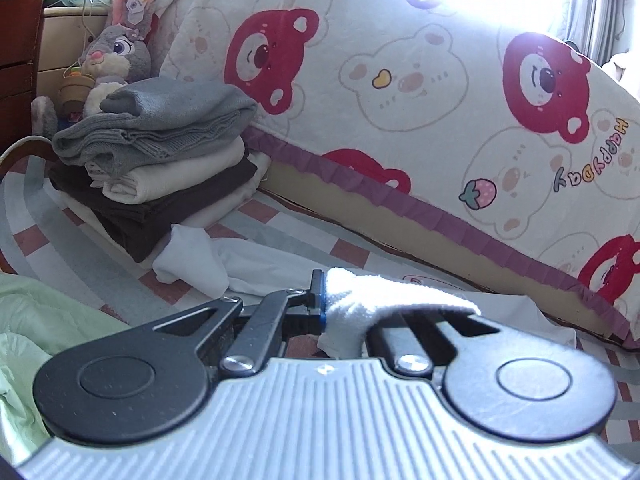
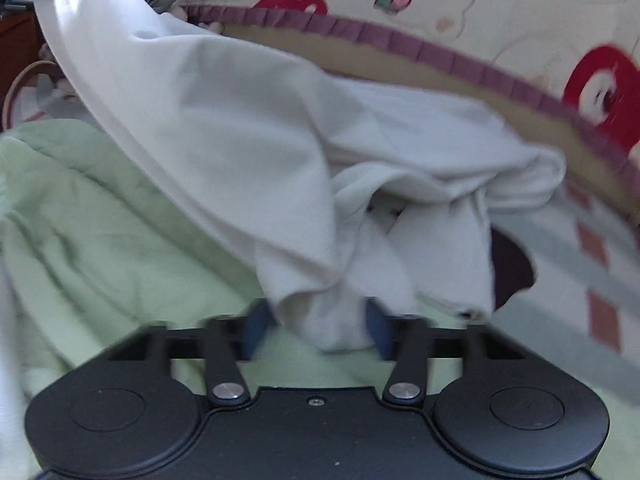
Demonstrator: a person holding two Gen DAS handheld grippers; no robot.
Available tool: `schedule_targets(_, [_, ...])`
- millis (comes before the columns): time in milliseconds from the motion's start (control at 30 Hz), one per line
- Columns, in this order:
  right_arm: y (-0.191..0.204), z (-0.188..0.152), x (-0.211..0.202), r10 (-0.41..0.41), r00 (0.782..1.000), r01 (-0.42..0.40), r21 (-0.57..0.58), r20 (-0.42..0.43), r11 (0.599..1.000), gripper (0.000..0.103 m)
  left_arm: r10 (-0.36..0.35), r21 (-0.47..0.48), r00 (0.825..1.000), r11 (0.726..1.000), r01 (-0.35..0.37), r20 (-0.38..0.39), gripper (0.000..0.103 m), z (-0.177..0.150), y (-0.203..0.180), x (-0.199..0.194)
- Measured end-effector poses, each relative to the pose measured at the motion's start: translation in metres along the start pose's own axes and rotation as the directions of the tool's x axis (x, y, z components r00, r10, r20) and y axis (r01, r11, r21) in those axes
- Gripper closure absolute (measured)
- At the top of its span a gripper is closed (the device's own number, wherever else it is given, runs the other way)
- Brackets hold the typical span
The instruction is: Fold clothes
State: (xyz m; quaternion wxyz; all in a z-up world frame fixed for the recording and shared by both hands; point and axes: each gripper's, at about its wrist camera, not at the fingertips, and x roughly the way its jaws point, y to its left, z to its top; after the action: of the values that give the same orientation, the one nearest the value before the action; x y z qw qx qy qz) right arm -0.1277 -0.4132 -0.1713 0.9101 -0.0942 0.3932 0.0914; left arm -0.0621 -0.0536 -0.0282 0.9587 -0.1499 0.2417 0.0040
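Risk: our right gripper point(image 2: 320, 328) pinches only a bunched wad, so the white garment point(image 2: 248, 128) could slip out or fold crooked | Look: soft, creased, draped | Left gripper point(image 1: 336, 300) clamps its edge | Place: lifted before the bear quilt point(image 1: 400, 80), near the folded stack point(image 1: 156, 148)

Left gripper point(image 1: 325, 307): black two-finger tool, lower centre of the left wrist view, fingers closed on a fold of white cloth point(image 1: 380, 300).
Right gripper point(image 2: 320, 330): black, blue-padded fingers, lower centre of its view, clamping bunched white cloth.
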Motion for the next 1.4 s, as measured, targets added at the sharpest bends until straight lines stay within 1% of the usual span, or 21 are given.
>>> schedule_targets(33, [-0.006, 0.004, -0.002, -0.022, 1.0, 0.022, 0.024, 0.013, 0.999, 0.1, 0.007, -0.009, 1.0, 1.0, -0.007, -0.004, 0.102, 0.001, 0.002, 0.0])
schedule_targets(100, [-0.025, 0.015, -0.017, -0.076, 0.993, 0.066, 0.111, 0.087, 0.992, 0.1, 0.032, -0.034, 0.999, 0.999, -0.033, -0.02, 0.102, 0.002, 0.009, 0.0])
schedule_targets(167, [-0.044, 0.027, -0.041, -0.143, 0.981, 0.116, 0.187, 0.134, 0.975, 0.1, 0.057, -0.087, 0.996, 0.994, -0.063, -0.067, 0.102, 0.004, 0.021, 0.004])
schedule_targets(233, [-0.065, 0.039, -0.075, -0.171, 0.972, 0.121, 0.281, 0.161, 0.952, 0.1, 0.046, -0.209, 0.984, 0.975, -0.082, -0.172, 0.102, 0.0, 0.042, 0.013])
schedule_targets(300, [-0.078, 0.04, -0.104, -0.2, 0.963, 0.132, 0.327, 0.182, 0.936, 0.1, 0.036, -0.301, 0.963, 0.946, -0.119, -0.268, 0.102, -0.008, 0.061, 0.024])
schedule_targets(367, [-0.087, 0.037, -0.122, -0.234, 0.955, 0.161, 0.343, 0.182, 0.925, 0.1, 0.07, -0.254, 0.947, 0.955, -0.154, -0.312, 0.101, -0.021, 0.062, 0.036])
schedule_targets(467, [-0.094, 0.012, -0.1, -0.203, 0.973, 0.148, 0.381, 0.108, 0.913, 0.099, 0.063, -0.234, 0.915, 0.958, -0.168, -0.399, 0.102, -0.041, 0.059, 0.052])
schedule_targets(600, [-0.103, -0.021, -0.07, -0.155, 0.988, 0.135, 0.43, 0.011, 0.892, 0.097, 0.076, -0.157, 0.909, 0.976, -0.152, -0.411, 0.101, -0.046, 0.048, 0.054])
schedule_targets(667, [-0.1, -0.031, -0.064, -0.15, 0.988, 0.15, 0.432, -0.035, 0.889, 0.097, 0.066, -0.167, 0.906, 0.975, -0.148, -0.417, 0.1, -0.044, 0.05, 0.054])
schedule_targets(733, [-0.092, -0.034, -0.074, -0.149, 0.989, 0.144, 0.409, -0.02, 0.901, 0.097, 0.039, -0.208, 0.909, 0.968, -0.137, -0.415, 0.1, -0.04, 0.055, 0.051])
schedule_targets(800, [-0.088, -0.034, -0.083, -0.118, 0.993, 0.102, 0.377, 0.019, 0.921, 0.092, 0.039, -0.213, 0.914, 0.968, -0.135, -0.405, 0.1, -0.037, 0.055, 0.05])
schedule_targets(900, [-0.086, -0.036, -0.086, -0.083, 0.996, 0.063, 0.334, 0.044, 0.94, 0.09, 0.033, -0.218, 0.911, 0.967, -0.134, -0.41, 0.1, -0.039, 0.056, 0.049])
schedule_targets(1100, [-0.084, -0.042, -0.066, -0.08, 0.997, 0.077, 0.32, -0.003, 0.944, 0.067, 0.007, -0.254, 0.905, 0.959, -0.127, -0.425, 0.1, -0.042, 0.062, 0.051])
schedule_targets(1133, [-0.084, -0.042, -0.059, -0.08, 0.997, 0.081, 0.32, -0.016, 0.944, 0.056, 0.003, -0.26, 0.904, 0.957, -0.126, -0.427, 0.1, -0.043, 0.063, 0.051])
schedule_targets(1167, [-0.083, -0.043, -0.051, -0.073, 0.997, 0.081, 0.312, -0.036, 0.947, 0.048, -0.002, -0.266, 0.903, 0.956, -0.125, -0.429, 0.1, -0.043, 0.064, 0.052])
schedule_targets(1200, [-0.083, -0.045, -0.044, -0.07, 0.996, 0.083, 0.293, -0.053, 0.953, 0.048, -0.006, -0.272, 0.902, 0.954, -0.123, -0.431, 0.1, -0.044, 0.065, 0.052])
schedule_targets(1267, [-0.083, -0.048, -0.033, -0.074, 0.994, 0.091, 0.248, -0.076, 0.964, 0.049, -0.015, -0.284, 0.9, 0.951, -0.121, -0.436, 0.1, -0.045, 0.068, 0.053])
schedule_targets(1300, [-0.086, -0.048, -0.032, -0.08, 0.995, 0.093, 0.233, -0.062, 0.968, 0.053, -0.028, -0.292, 0.902, 0.95, -0.11, -0.431, 0.1, -0.044, 0.068, 0.052])
schedule_targets(1333, [-0.091, -0.045, -0.036, -0.08, 0.997, 0.082, 0.237, -0.016, 0.968, 0.083, -0.055, -0.302, 0.909, 0.95, -0.08, -0.413, 0.1, -0.041, 0.067, 0.05])
schedule_targets(1367, [-0.096, -0.042, -0.042, -0.075, 0.997, 0.066, 0.248, 0.028, 0.967, 0.097, -0.083, -0.309, 0.916, 0.95, -0.047, -0.393, 0.1, -0.038, 0.065, 0.046])
schedule_targets(1400, [-0.105, -0.035, -0.05, -0.057, 0.996, 0.035, 0.286, 0.067, 0.957, 0.097, -0.109, -0.307, 0.924, 0.952, -0.009, -0.366, 0.1, -0.033, 0.063, 0.041])
